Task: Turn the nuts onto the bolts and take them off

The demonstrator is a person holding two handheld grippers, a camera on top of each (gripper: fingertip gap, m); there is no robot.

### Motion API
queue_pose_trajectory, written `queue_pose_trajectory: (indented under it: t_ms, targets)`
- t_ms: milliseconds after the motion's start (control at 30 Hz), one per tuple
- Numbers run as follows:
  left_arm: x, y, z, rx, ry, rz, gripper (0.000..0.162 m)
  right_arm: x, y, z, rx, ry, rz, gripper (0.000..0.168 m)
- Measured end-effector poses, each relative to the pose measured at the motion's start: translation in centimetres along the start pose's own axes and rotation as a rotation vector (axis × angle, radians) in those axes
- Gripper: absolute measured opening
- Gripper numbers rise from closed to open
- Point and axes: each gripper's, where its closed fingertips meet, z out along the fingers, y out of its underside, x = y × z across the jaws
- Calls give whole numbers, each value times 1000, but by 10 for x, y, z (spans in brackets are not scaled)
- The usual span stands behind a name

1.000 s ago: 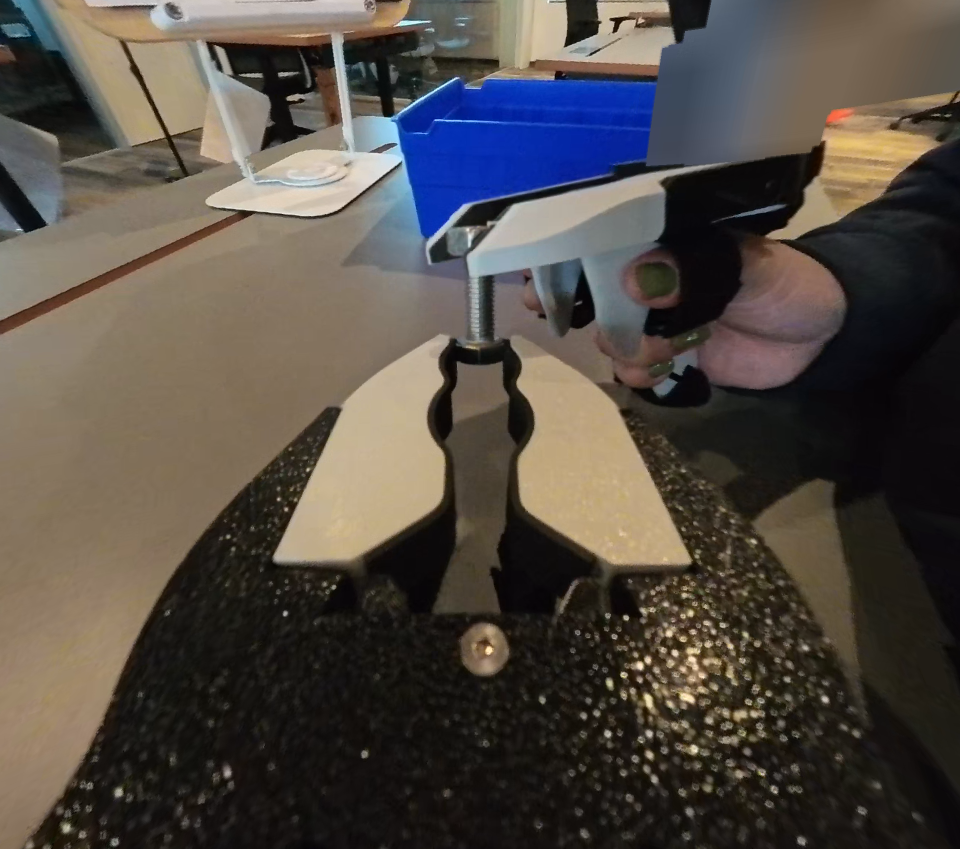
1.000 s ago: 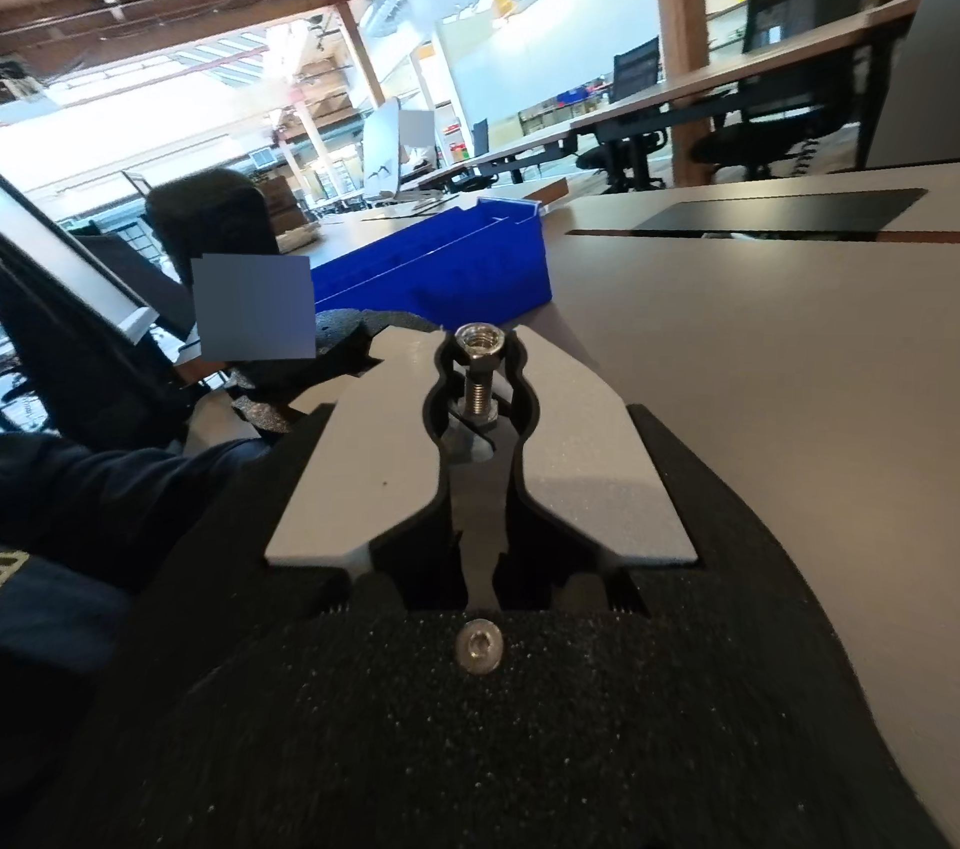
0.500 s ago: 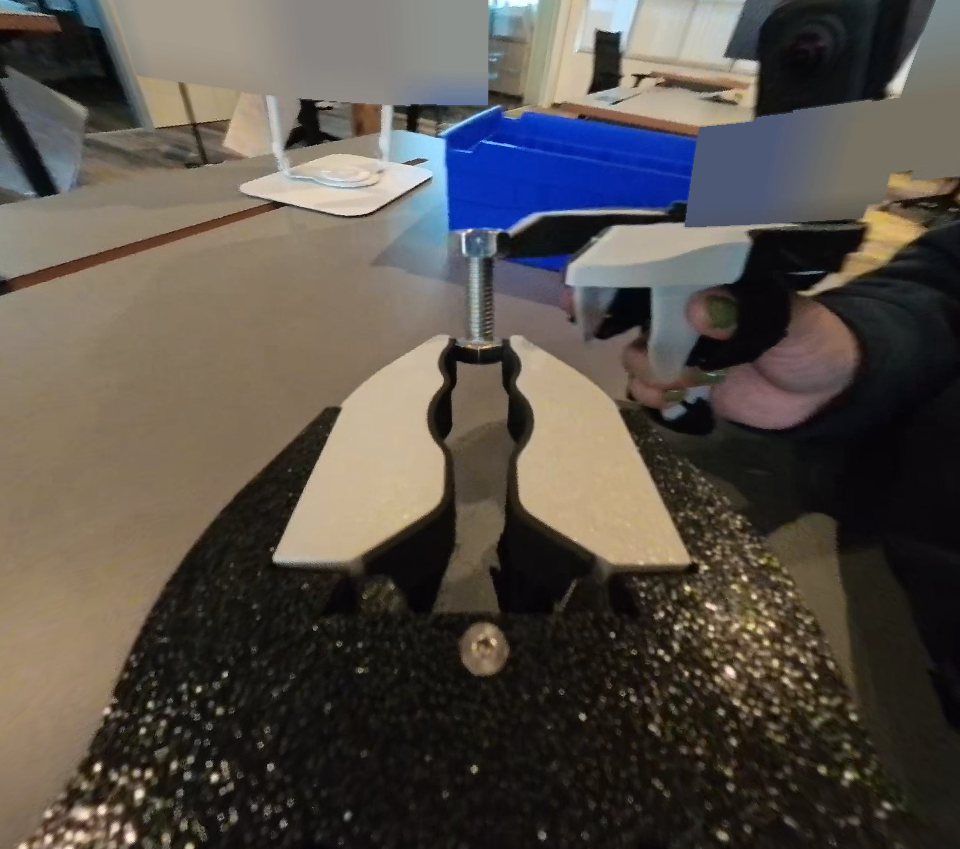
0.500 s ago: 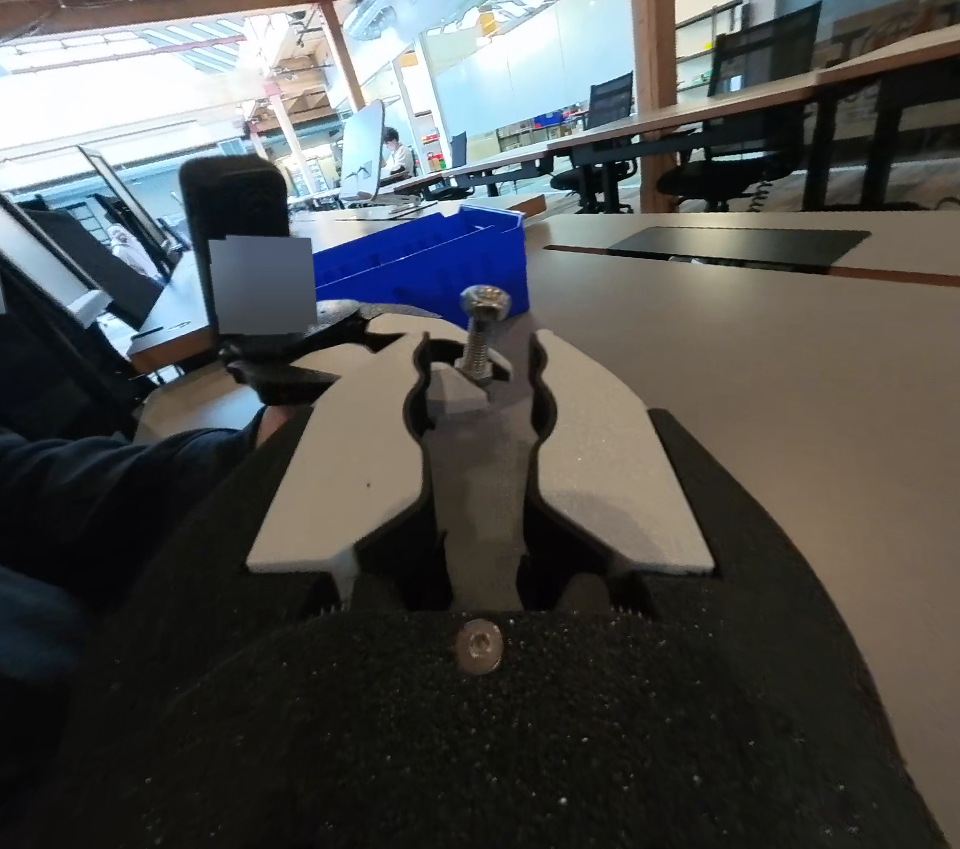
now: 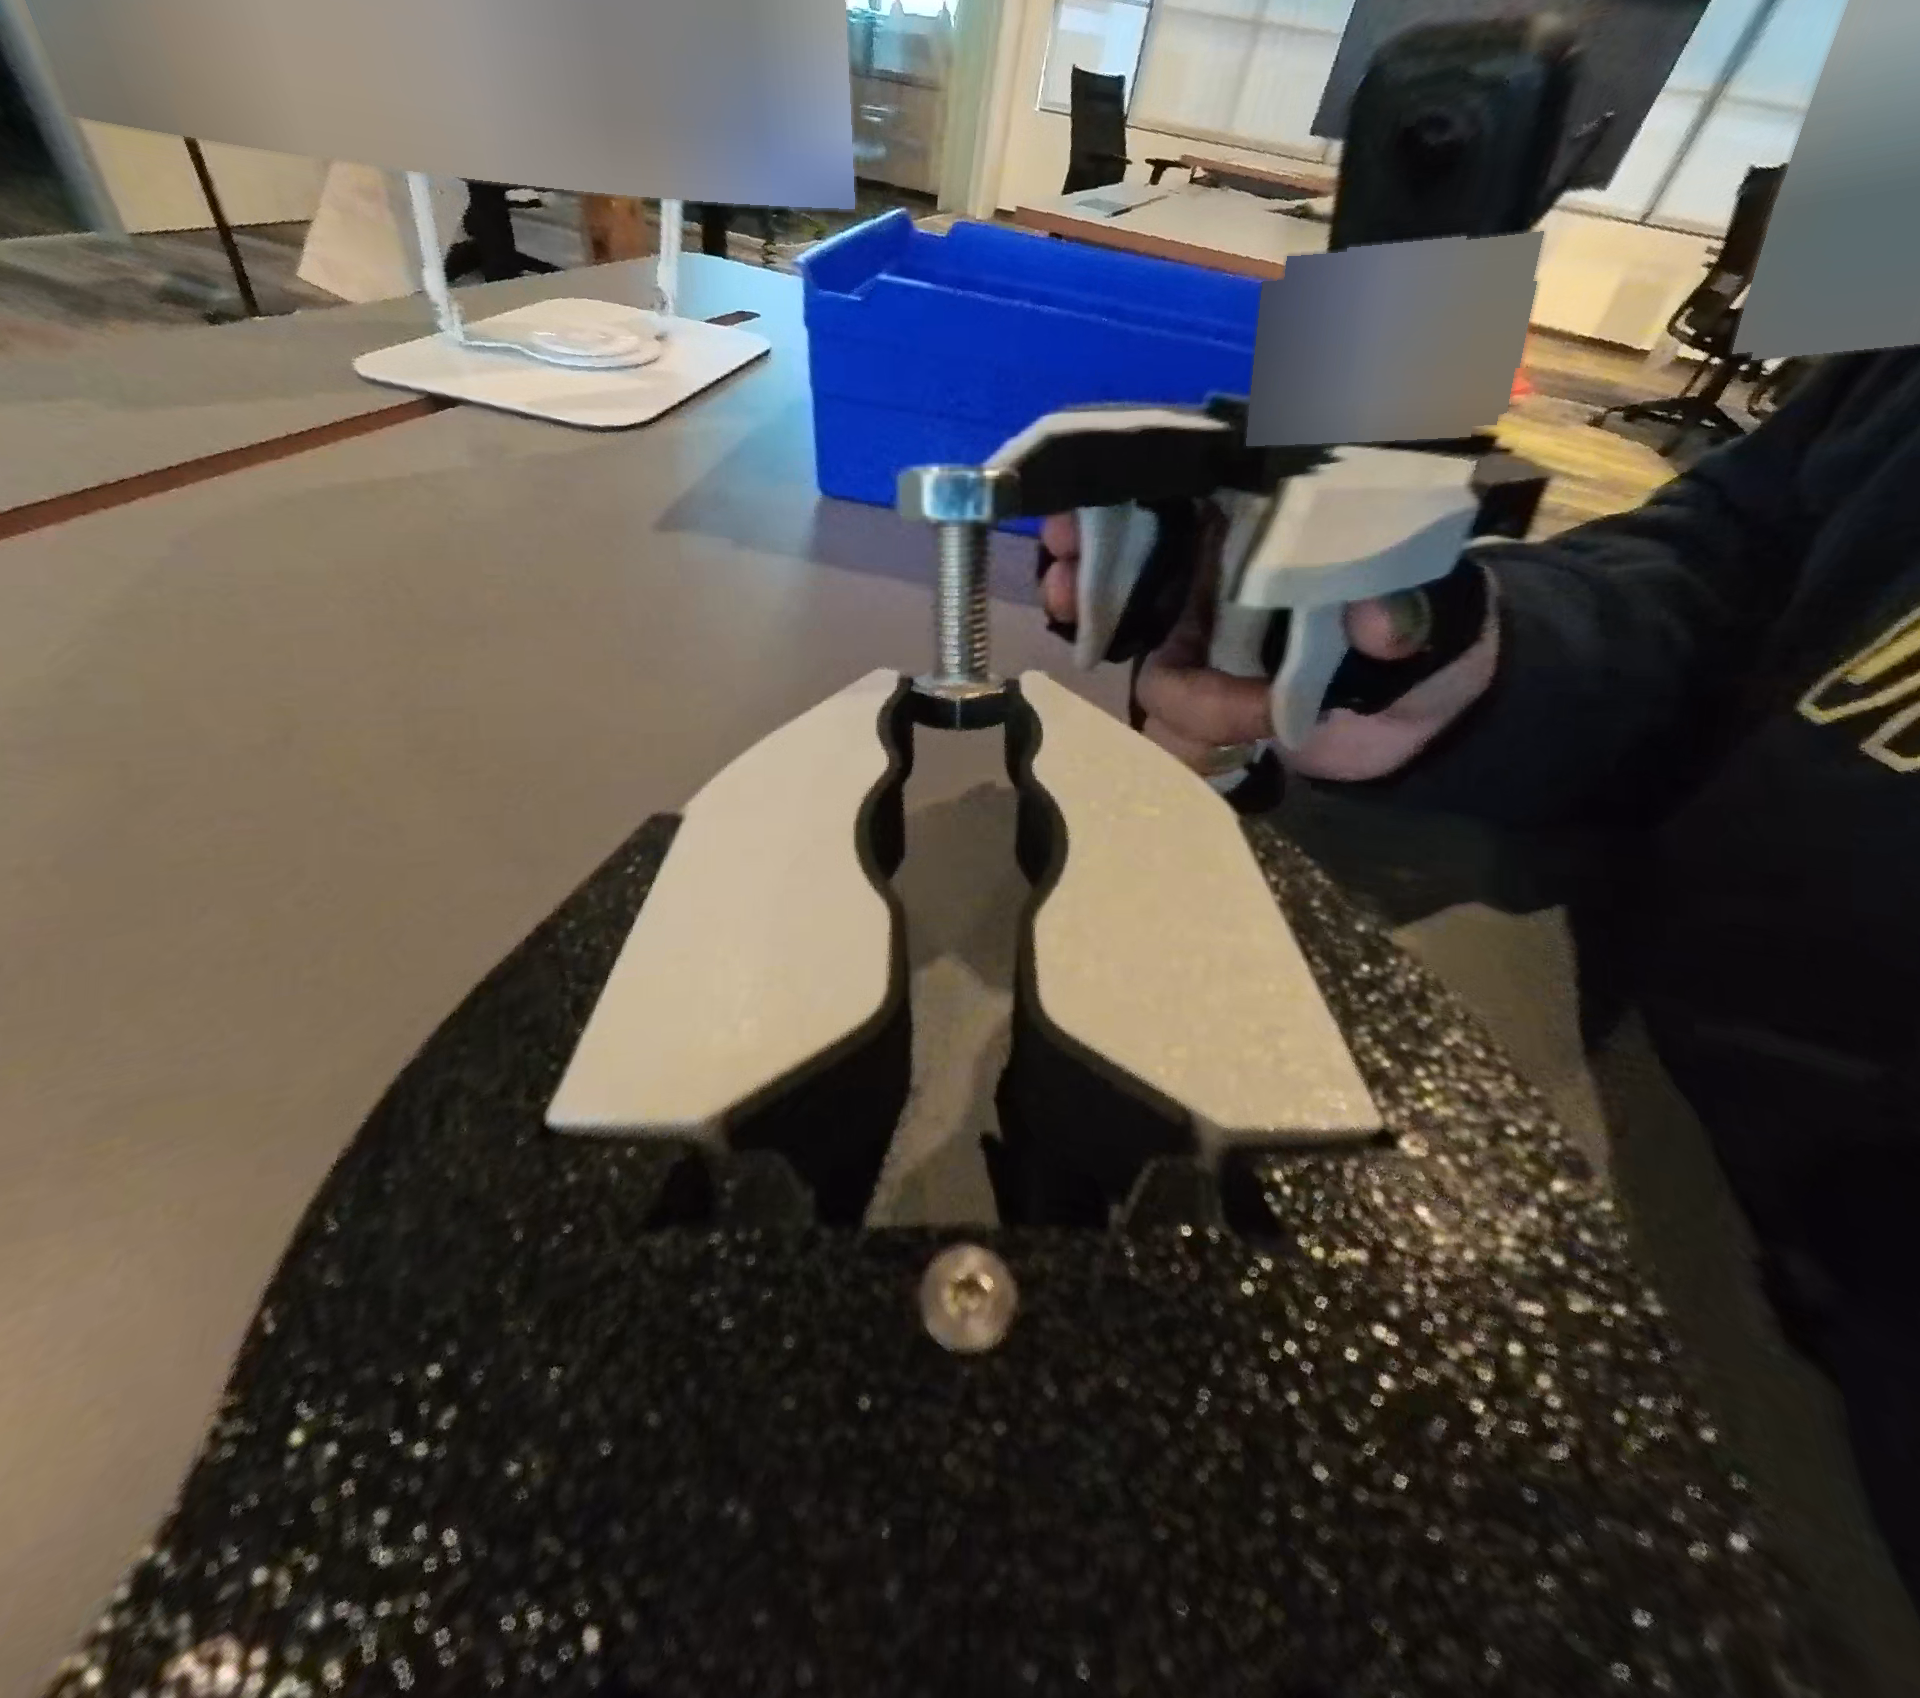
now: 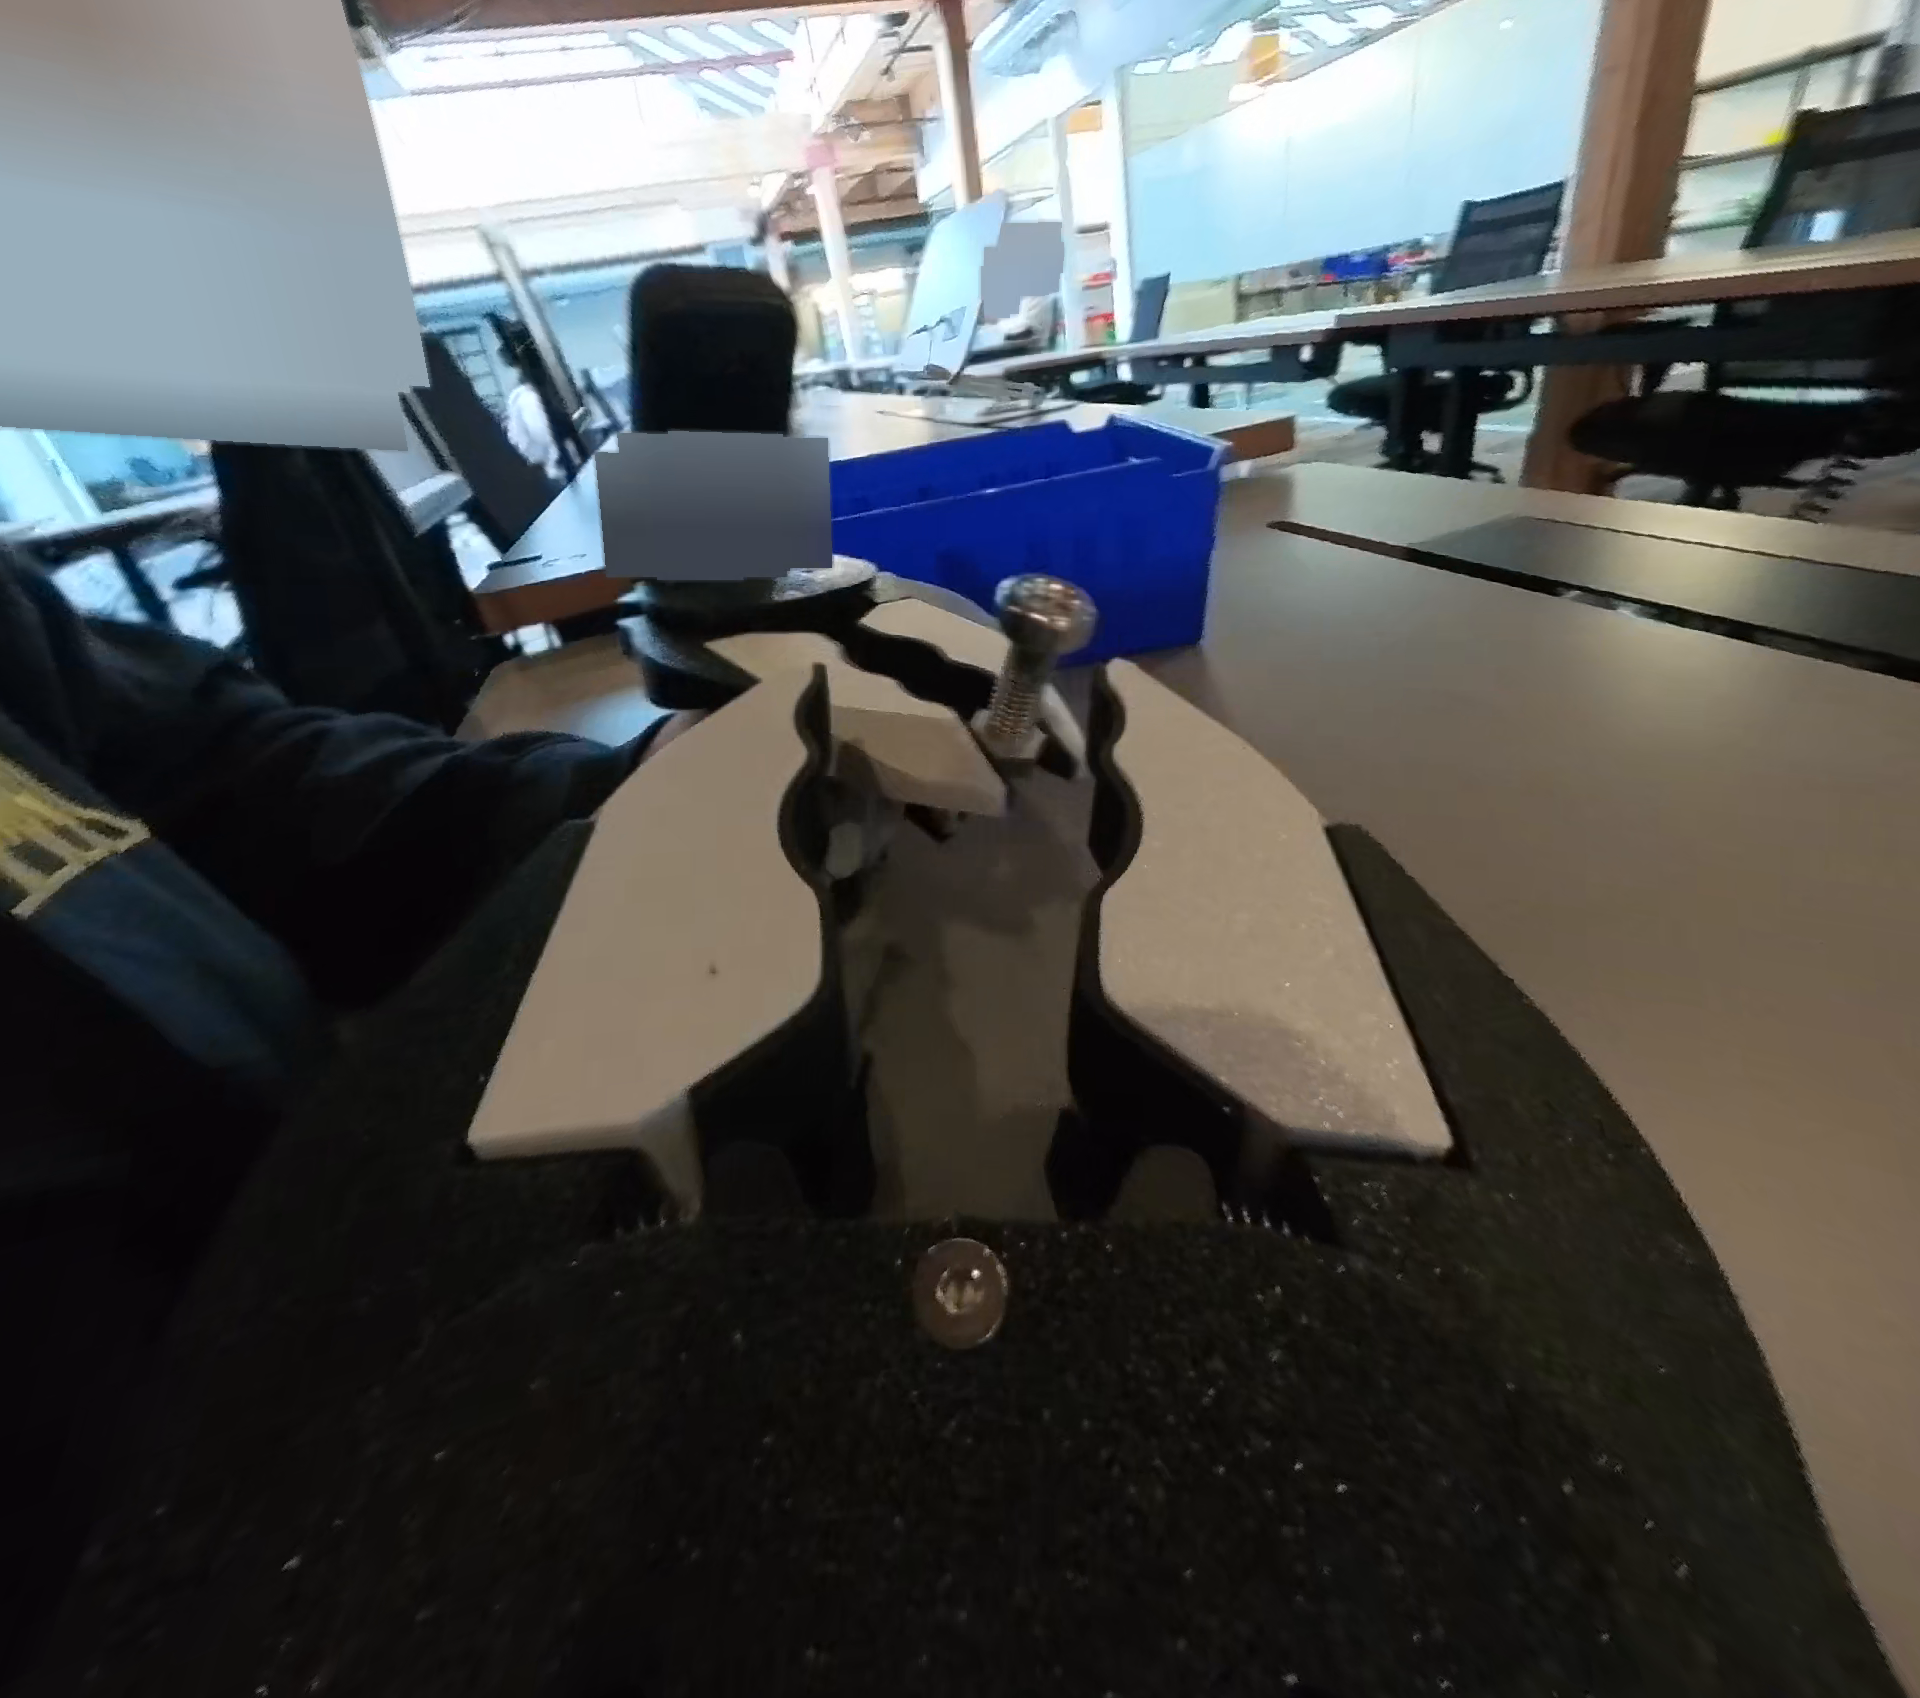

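your left gripper pinches the nut at its tips, with the bolt standing upright out of it.

the bolt's hex head is on top, threads running down into the nut, all held above the grey table. your right gripper is spread apart and grips nothing; in the left view one of its fingertips sits right at the bolt head, though contact is unclear. in the right view the bolt leans between its open fingers, nearer the right one. your right hand wraps the handle. a blue bin stands behind the bolt, a white stand base to its left.
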Motion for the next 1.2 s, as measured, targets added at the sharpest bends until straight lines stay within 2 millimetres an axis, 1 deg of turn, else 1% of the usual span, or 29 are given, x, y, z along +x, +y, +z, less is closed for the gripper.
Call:
queue_pose_trajectory:
  t_ms: [67,100,200,300,400,533,600,700,767,833,900,1000,1133,1200]
  targets:
    - [5,1,2,-5,35,17,16,11,1,-1,27,43,24,54]
    - [7,2,3,-18,39,30,16,13,0,-1,40,45,29,57]
    - [15,8,7,-62,85,61,16,9,-3,2,88,-2,33,58]
    - [19,12,9,-91,114,69,16,6,-3,6,91,-32,53,57]
    - [21,14,10,-104,134,63,16,1,-2,10,85,-73,61,56]
    - [23,15,11,-116,152,55,16,-10,0,11,73,-141,44,49]
    - [21,13,10,-102,138,53,16,-10,-1,10,77,-140,41,50]
    - [13,5,5,-40,103,28,16,-9,-2,3,88,-125,43,51]
    - [6,-1,1,12,72,-6,16,-11,-3,-2,90,-126,31,45]
    - [1,-5,-2,42,68,-40,16,-17,-2,-6,76,-158,10,40]
    - [2,-5,-2,39,87,-51,16,-8,-5,-7,96,-90,6,46]
    - [10,1,2,-8,133,-22,16,4,-6,-1,110,-39,30,56]
    - [22,10,7,-84,194,15,16,-2,-3,16,94,-126,63,56]
    - [24,12,8,-94,208,24,16,-5,-2,19,93,-155,69,56]
